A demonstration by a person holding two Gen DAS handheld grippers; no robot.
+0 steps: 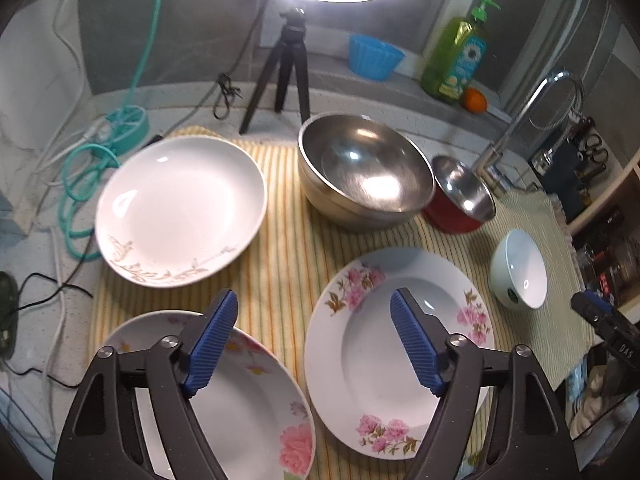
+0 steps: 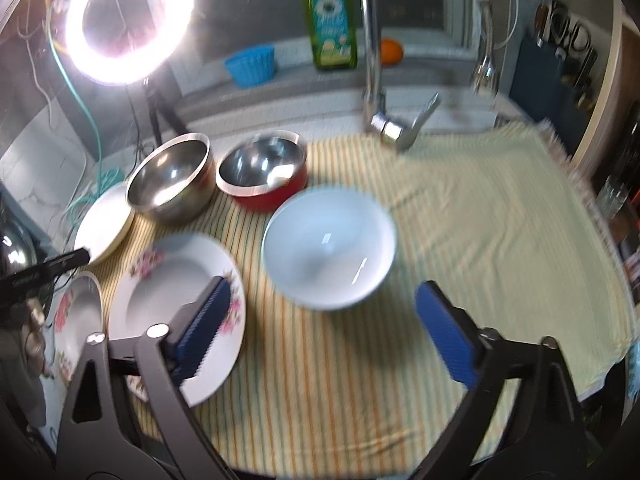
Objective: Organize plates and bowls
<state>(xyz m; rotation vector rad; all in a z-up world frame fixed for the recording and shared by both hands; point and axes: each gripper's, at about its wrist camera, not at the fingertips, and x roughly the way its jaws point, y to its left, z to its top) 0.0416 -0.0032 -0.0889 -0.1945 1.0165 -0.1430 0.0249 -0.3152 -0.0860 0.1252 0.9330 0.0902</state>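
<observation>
In the left wrist view my left gripper (image 1: 314, 300) is open and holds nothing. It hovers over the gap between two pink-flowered plates, one at lower left (image 1: 256, 400) and one at right (image 1: 384, 360). Beyond them lie a white plate with gold leaves (image 1: 180, 208), a large steel bowl (image 1: 364, 168), a red bowl with a steel inside (image 1: 460, 196) and a small white bowl (image 1: 520, 268). In the blurred right wrist view my right gripper (image 2: 322, 286) is open above the near rim of the white bowl (image 2: 328, 244), apart from it. The flowered plate (image 2: 160, 292) lies under its left finger.
All the dishes rest on a striped cloth (image 1: 288, 248). Behind it stand a ring light on a tripod (image 1: 288, 64), a blue cup (image 1: 374, 56), a green soap bottle (image 1: 456, 56), an orange (image 1: 475, 100) and a tap (image 2: 372, 60). Cables (image 1: 80, 184) lie at the left.
</observation>
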